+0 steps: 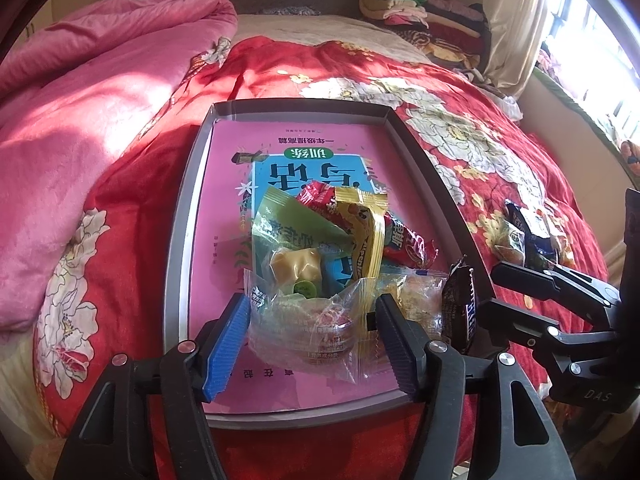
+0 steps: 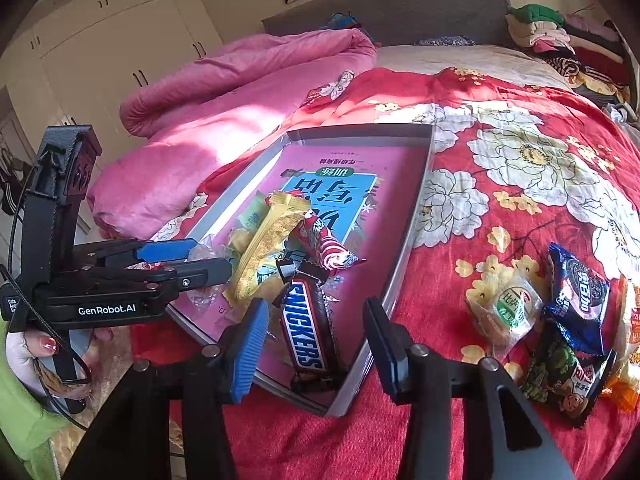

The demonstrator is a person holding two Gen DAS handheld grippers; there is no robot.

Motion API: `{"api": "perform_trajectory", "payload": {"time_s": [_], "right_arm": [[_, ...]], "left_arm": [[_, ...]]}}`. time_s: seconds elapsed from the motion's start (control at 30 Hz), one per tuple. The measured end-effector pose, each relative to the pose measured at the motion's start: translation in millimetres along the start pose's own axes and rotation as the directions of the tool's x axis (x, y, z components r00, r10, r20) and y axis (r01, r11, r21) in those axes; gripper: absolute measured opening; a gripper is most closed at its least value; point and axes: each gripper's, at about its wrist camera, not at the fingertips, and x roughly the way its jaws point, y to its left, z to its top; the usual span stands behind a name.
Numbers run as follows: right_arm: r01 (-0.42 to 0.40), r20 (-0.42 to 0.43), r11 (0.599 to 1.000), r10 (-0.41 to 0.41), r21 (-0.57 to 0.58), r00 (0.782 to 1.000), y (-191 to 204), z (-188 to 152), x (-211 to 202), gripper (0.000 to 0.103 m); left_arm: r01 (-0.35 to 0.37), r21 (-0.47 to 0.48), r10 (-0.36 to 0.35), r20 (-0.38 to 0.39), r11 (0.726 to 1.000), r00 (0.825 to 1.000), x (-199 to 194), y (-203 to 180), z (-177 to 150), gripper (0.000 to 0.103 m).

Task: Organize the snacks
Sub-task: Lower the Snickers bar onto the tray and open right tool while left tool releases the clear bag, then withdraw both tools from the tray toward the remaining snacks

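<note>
A grey tray (image 1: 182, 216) lined with a pink book lies on the red floral bedspread; it also shows in the right wrist view (image 2: 416, 216). It holds a pile of snacks: a green packet (image 1: 280, 228), a yellow packet (image 1: 366, 224), a red packet (image 1: 408, 244) and a Snickers bar (image 2: 306, 332). My left gripper (image 1: 310, 330) is open with its fingers on either side of a clear-wrapped snack (image 1: 316, 328) in the tray. My right gripper (image 2: 316, 342) is open, straddling the Snickers bar at the tray's near right corner.
Several loose snacks lie on the bedspread right of the tray: a clear green-label pack (image 2: 506, 310), a blue Oreo pack (image 2: 580, 296) and a green pea pack (image 2: 560, 376). A pink quilt (image 1: 80, 128) lies to the left. Folded clothes (image 1: 424, 12) are stacked at the headboard.
</note>
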Motion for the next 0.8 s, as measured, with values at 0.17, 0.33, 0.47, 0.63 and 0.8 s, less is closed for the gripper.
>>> {"api": "perform_trajectory", "payload": {"time_s": [0.17, 0.33, 0.47, 0.63, 0.8], "right_arm": [[0.002, 0.005, 1.000, -0.002, 0.000, 1.000, 0, 0, -2, 0.050], [0.007, 0.009, 1.000, -0.007, -0.001, 1.000, 0, 0, -3, 0.050], [0.012, 0.015, 1.000, -0.012, -0.002, 1.000, 0, 0, -5, 0.051], [0.018, 0.026, 1.000, -0.018, -0.007, 1.000, 0, 2, -8, 0.053], [0.031, 0.038, 0.999, -0.030, -0.017, 0.999, 0, 2, -12, 0.057]], "left_arm": [[0.009, 0.004, -0.009, 0.025, 1.000, 1.000, -5, -2, 1, 0.067], [0.023, 0.010, -0.024, 0.054, 1.000, 0.998, -12, -3, 3, 0.069], [0.030, 0.010, -0.030, 0.070, 1.000, 0.997, -15, -4, 4, 0.071], [0.035, 0.015, -0.037, 0.100, 0.999, 0.994, -21, -5, 5, 0.072], [0.037, 0.006, -0.038, 0.134, 0.999, 0.990, -29, -4, 7, 0.072]]}}
